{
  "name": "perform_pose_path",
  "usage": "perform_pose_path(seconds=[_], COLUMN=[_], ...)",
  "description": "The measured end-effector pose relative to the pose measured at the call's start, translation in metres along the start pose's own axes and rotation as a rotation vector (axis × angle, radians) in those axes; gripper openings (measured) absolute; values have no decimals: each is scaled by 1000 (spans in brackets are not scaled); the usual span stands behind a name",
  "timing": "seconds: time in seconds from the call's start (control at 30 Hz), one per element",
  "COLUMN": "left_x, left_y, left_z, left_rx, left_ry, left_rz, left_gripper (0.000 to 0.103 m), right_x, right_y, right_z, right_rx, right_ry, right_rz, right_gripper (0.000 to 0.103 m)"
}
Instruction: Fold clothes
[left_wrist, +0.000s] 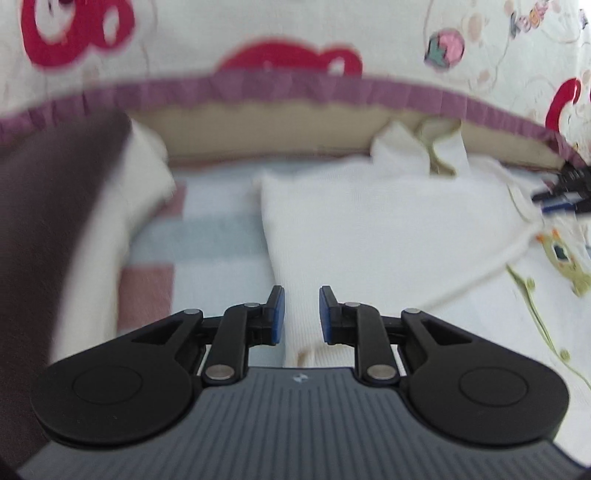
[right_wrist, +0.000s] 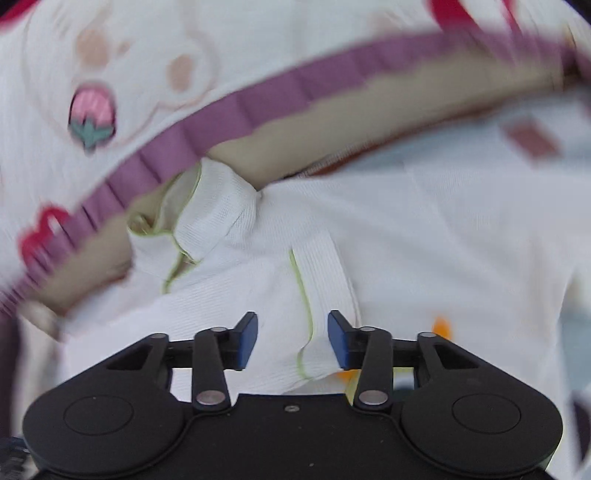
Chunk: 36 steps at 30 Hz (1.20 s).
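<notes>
Two tools in play, neither gripping anything. My left tool (left_wrist: 301, 314) hangs over the near edge of the white garment (left_wrist: 388, 229), jaws parted only narrowly, nothing between the blue pads (left_wrist: 277, 317); cloth lies beneath them, not pinched. My right tool (right_wrist: 292, 339) stands noticeably wider, also empty, with the green-piped edge (right_wrist: 304, 295) of the garment running in the gap below the pads without being clamped.

The garment lies spread on a bed, over a pale blue and pink checked blanket (left_wrist: 207, 236). Behind it runs a cartoon-printed quilt (left_wrist: 258, 29) with a purple frilled border (left_wrist: 295, 88). In the right wrist view a collar or cuff (right_wrist: 210, 214) sits bunched up against that border; I cannot tell which it is. An orange and green embroidered motif (left_wrist: 565, 258) shows near the right side in the left wrist view.

Judgement: both tools empty above the flat cloth suggests a fold has been laid and I am between grips. The right tool's wide stance over the piped edge looks like a setup for the next pinch there. Risk: the bunched part near the border may drag unevenly. Right view heavily blurred; detail uncertain.
</notes>
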<state>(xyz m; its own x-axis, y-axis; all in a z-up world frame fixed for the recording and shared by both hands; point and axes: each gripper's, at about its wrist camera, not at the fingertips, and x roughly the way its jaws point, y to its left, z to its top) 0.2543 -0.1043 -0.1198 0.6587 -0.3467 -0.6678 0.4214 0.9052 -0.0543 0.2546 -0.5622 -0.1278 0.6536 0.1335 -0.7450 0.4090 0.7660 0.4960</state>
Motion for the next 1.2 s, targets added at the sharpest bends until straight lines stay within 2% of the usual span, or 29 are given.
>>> perform_pose_path(seconds=[0.07,0.13,0.2,0.3,0.37,0.4,0.47,0.53,0.6,0.7,0.73,0.87,0.93,1.03,1.1,1.17,1.2], left_x=[5,20,41,60,64,63,61,61,62,61,60,57,57,58,56,54,52], left_y=[-10,-18,-25,-31,-32,-32,-31,-31,-32,-33,-33,-30,-31,-36,-38,-39,-39], left_z=[5,7,5,-4,-9,-10,-12,-12,-12,-13,-13,-12,-12,-12,-11,-9,-7], left_rx=[17,16,6,28,37,38,36,34,32,48,53,53,62,106,126,145,143], left_ry=[-15,-12,45,125,152,149,146,142,139,133,132,134,138,140,146,148,135], left_rz=[-33,-64,-59,-18,-10,-6,-2,2,6,8,8,6,10,35,45,50,48], left_gripper=[24,29,30,30,30,30,30,30,31,31,31,31,31,33,33,34,34], right_x=[-1,-4,-7,-12,-14,-16,-17,-9,4,14,15,-22,-21,-16,-35,-63,-76], right_y=[-13,-12,-9,3,7,7,0,-5,-8,-1,5,15,7,-9,-26,-49,-64], right_z=[-5,-11,-17,-26,-39,-44,-49,-49,-44,-35,-33,-38,-42,-52,-53,-47,-42], right_rx=[80,111,136,75,4,-16,5,80,130,94,50,-121,-145,-217,-126,11,75], right_ry=[11,-5,-22,-45,-99,-116,-114,-75,-45,-108,-139,-270,-222,-173,-229,-298,-315], right_rz=[39,13,-24,-214,-333,-339,-205,-59,-1,-25,-29,-6,-50,-174,-187,-214,-202], right_gripper=[52,51,51,52,52,52,52,52,53,49,11,10,10,16,12,25,25])
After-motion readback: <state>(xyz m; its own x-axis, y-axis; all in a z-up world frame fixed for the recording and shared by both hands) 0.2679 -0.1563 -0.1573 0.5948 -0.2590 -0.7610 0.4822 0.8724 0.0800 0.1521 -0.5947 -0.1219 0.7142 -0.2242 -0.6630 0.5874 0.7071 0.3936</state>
